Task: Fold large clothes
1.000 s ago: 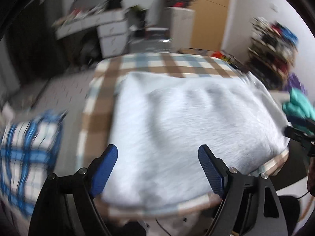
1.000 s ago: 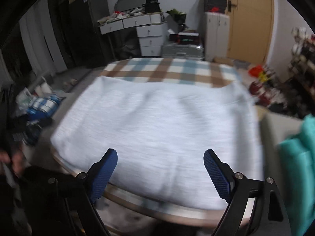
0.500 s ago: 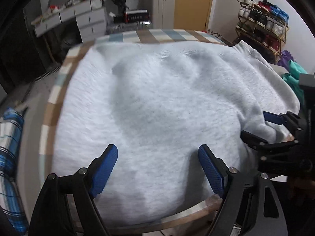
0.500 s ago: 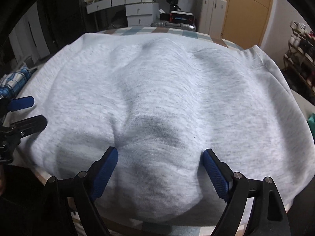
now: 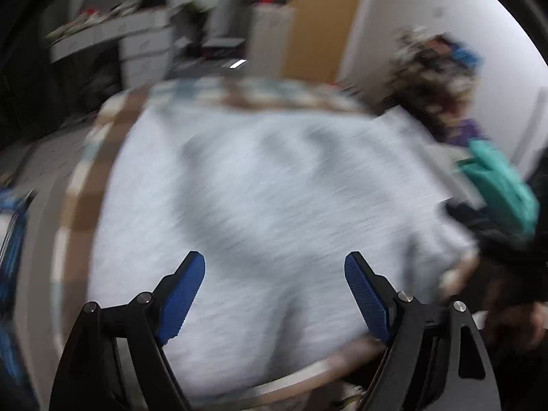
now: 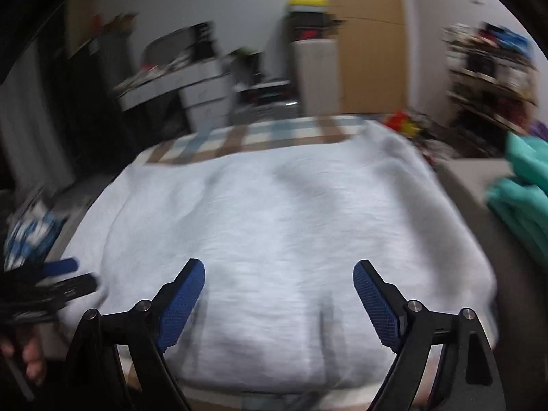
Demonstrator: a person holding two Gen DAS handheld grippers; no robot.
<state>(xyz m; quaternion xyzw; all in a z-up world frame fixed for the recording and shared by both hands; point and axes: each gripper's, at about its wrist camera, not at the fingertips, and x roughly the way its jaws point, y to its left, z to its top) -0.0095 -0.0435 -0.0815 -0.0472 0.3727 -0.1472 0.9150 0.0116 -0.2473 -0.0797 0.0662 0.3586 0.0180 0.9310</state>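
A large pale grey sweatshirt lies spread over a table with a brown, blue and white checked cloth. Both views are blurred by motion. My left gripper hovers open over the garment's near edge, nothing between its blue pads. Over the same near edge my right gripper also stands open and holds nothing. The left gripper shows in the right wrist view at the garment's left side, with a hand below it.
A teal garment lies to the right of the table. A blue checked cloth sits at the left. White drawers, a wooden door and a shoe rack stand behind.
Both cameras have pulled back and tilted up from the sweatshirt since half a second ago, so more of the room shows. The jaws stay wide. The sweatshirt lies as before.
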